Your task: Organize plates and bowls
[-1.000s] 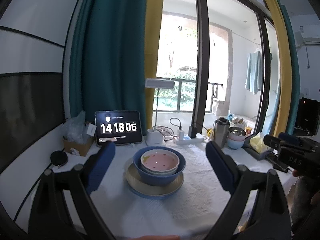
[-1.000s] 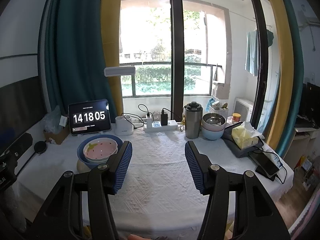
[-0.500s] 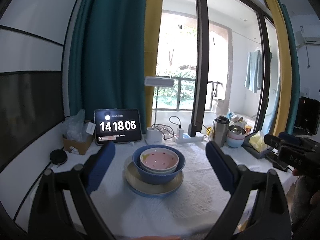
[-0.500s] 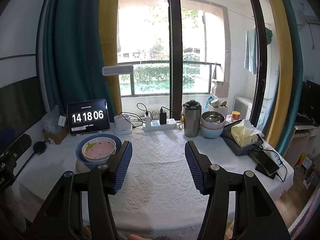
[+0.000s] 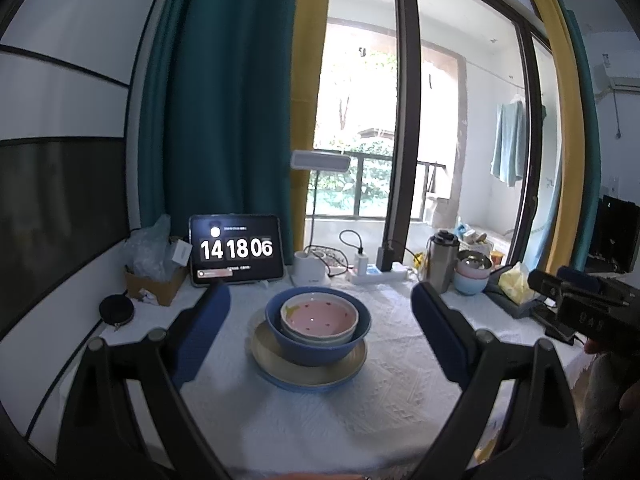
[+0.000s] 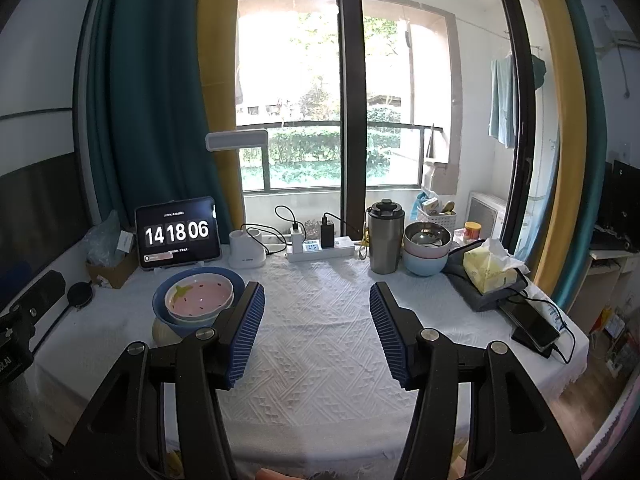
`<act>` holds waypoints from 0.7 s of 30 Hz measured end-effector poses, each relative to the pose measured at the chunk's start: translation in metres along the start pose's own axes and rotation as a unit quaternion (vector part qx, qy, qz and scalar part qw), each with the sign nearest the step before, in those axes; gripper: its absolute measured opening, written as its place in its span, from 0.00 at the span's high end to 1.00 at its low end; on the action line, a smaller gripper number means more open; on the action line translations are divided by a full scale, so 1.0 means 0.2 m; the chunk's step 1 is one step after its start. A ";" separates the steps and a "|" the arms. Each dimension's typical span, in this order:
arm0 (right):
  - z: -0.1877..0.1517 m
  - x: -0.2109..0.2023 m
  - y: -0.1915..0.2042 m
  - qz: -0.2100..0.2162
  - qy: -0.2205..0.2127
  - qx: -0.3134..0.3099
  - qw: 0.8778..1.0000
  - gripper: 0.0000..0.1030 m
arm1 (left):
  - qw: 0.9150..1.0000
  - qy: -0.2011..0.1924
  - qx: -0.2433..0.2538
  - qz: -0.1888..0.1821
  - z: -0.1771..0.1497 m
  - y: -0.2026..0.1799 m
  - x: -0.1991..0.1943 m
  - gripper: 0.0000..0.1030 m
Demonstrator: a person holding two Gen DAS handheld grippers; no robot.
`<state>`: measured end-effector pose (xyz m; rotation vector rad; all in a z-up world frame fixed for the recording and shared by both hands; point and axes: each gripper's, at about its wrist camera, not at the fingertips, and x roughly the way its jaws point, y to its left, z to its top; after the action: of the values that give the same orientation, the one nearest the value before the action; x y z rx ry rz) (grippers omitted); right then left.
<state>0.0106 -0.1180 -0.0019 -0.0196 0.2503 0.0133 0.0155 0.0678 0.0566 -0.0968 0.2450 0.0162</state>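
Left wrist view looks straight at a stack near the middle of the bench (image 5: 320, 420): a pink dotted bowl (image 5: 319, 316) nests inside a blue bowl (image 5: 318, 344), and the blue bowl sits on a cream plate (image 5: 308, 368) that appears to rest on a blue-rimmed plate beneath it, though that lower rim is hard to separate. The left claw (image 5: 320, 328) is spread wide and holds nothing, its two blue pads on either side of the stack and apart from it, on the near side.

From the right wrist view, the right claw (image 6: 316, 328) is also wide and empty, pointing at bare white cloth to the right of the stack, well apart from it. A second small stack of bowls (image 6: 425, 250) stands far right of the main stack, just beside a steel tumbler (image 6: 386, 240) near the window. A tablet (image 6: 178, 238) showing a clock stands behind the main stack, with a power strip (image 6: 320, 250) and a tissue pack (image 6: 490, 268) further right along the back.

Judging from how things lie, the nesting of the main stack looks complete: bowls by size on top of plates. What may remain is the bowl group by the tumbler, if it belongs to the job; otherwise the work seems close to finished, with neither claw on any dish.
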 end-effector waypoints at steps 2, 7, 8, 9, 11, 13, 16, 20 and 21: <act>0.00 0.00 0.00 0.000 0.001 0.000 1.000 0.44 | 1.000 -0.001 -0.002 0.001 0.00 0.00 0.00 0.10; 0.00 0.01 0.01 -0.001 0.003 0.001 1.000 0.44 | 1.000 0.004 0.004 -0.003 -0.01 -0.01 0.01 0.10; 0.00 0.01 0.01 -0.001 0.003 0.000 1.000 0.44 | 1.000 0.004 0.005 -0.003 -0.01 -0.01 0.01 0.10; 0.00 0.01 0.01 -0.001 0.003 0.000 1.000 0.44 | 1.000 0.005 0.005 -0.003 -0.01 -0.01 0.01 0.10; -0.01 0.01 0.01 -0.001 0.004 0.000 1.000 0.44 | 1.000 0.005 0.006 -0.003 -0.01 -0.01 0.01 0.10; -0.01 0.01 0.01 -0.001 0.004 0.000 1.000 0.44 | 1.000 0.005 0.006 -0.003 -0.01 -0.01 0.01 0.10; -0.01 0.01 0.01 -0.001 0.004 0.000 1.000 0.44 | 1.000 0.005 0.005 -0.002 -0.02 -0.01 0.01 0.10; -0.01 0.01 0.01 -0.001 0.005 0.001 1.000 0.44 | 1.000 0.005 0.006 -0.002 -0.02 -0.01 0.01 0.10; -0.02 0.01 0.01 -0.001 0.005 0.001 1.000 0.44 | 1.000 0.005 0.006 -0.002 -0.02 -0.01 0.01 0.10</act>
<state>0.0117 -0.1162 -0.0059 -0.0173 0.2600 0.0103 0.0173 0.0653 0.0528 -0.0860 0.2552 0.0098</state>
